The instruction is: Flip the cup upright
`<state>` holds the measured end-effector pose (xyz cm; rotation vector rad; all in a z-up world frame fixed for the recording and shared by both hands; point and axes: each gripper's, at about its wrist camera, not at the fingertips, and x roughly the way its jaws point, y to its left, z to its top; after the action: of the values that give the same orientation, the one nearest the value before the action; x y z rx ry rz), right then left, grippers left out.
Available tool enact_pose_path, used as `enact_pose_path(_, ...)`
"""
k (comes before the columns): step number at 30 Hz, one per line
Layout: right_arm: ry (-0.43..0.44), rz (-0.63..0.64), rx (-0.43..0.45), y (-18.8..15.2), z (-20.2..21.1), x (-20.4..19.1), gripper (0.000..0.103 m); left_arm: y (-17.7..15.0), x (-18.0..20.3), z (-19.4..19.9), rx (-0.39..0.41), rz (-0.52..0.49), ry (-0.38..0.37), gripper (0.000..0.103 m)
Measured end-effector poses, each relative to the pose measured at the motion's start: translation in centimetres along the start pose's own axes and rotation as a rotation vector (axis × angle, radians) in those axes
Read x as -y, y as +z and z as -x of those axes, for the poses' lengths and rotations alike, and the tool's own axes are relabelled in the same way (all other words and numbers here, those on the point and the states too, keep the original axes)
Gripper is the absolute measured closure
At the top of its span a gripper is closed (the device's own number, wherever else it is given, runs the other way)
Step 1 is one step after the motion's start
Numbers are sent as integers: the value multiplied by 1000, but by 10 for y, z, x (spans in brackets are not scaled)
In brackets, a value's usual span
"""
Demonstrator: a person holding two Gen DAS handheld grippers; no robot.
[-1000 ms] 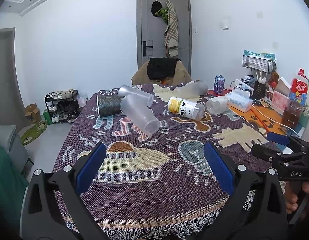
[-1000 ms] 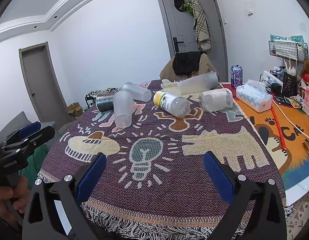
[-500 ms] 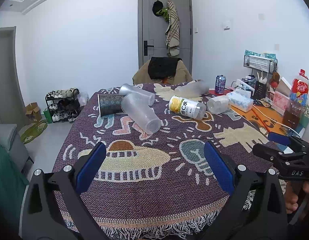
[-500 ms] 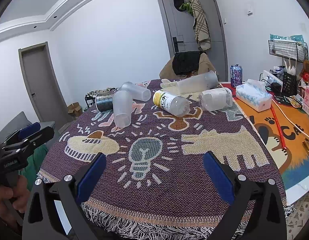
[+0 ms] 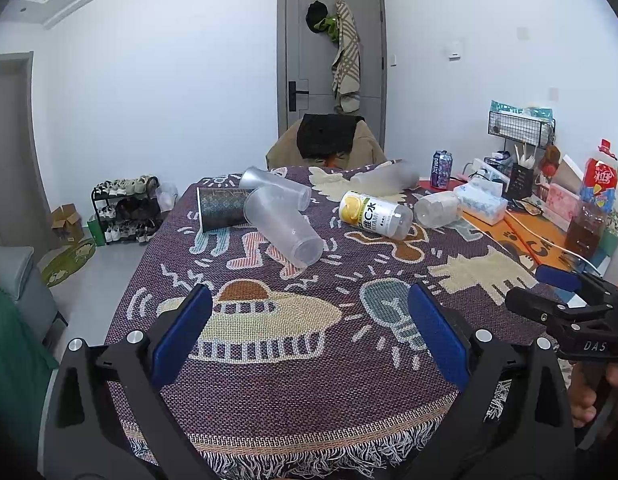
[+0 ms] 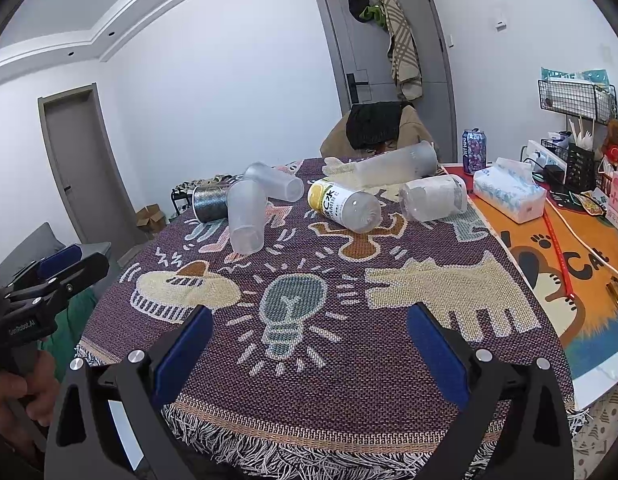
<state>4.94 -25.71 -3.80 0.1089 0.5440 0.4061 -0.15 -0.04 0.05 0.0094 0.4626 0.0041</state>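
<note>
Several cups lie on their sides at the far part of the patterned cloth. The nearest is a clear plastic cup (image 5: 284,229), also in the right wrist view (image 6: 247,216). Behind it lie a dark patterned cup (image 5: 221,208), a second clear cup (image 5: 275,188), a frosted cup (image 6: 433,198) and a long clear tumbler (image 6: 397,164). A yellow-labelled bottle (image 5: 375,214) lies among them. My left gripper (image 5: 309,332) is open and empty above the near cloth. My right gripper (image 6: 309,340) is open and empty, to the right of the left one.
The woven cloth (image 6: 349,320) covers the table; its fringe hangs over the near edge. On the orange mat (image 6: 569,248) at the right are a tissue pack (image 6: 509,194), a can (image 6: 473,150), a wire rack and boxes. A chair (image 5: 327,144) stands behind the table.
Both views shift only slightly; the left wrist view has tilted up a little. No cup has moved and both grippers stay open.
</note>
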Motion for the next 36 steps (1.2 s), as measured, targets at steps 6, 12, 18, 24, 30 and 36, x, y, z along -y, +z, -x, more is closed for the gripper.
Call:
enact_pose_path(6,0,0,1,0,1,0,8,-1,0,0,-2,0,0,6)
enact_pose_path(12,-1,-3,-12,1,-4,0,8,-3,-3,-3,-7,8,2,6)
enact_pose_path(18,-2,9,-36,9,-19,-4,8,-3,-14,-16,-23,29,7,6)
enact_pose_path(24,-2,70,-47,34,-37,-14,8,3,-33,-32,-28,67,22,6)
enact_pose_path(30,-4,107,-44,70,-63,-18,8,14,-51,-50,-34,98,29,6)
enact_pose_path(36,-11,135,-39,106,-86,-20,8,31,-63,-65,-27,114,41,6)
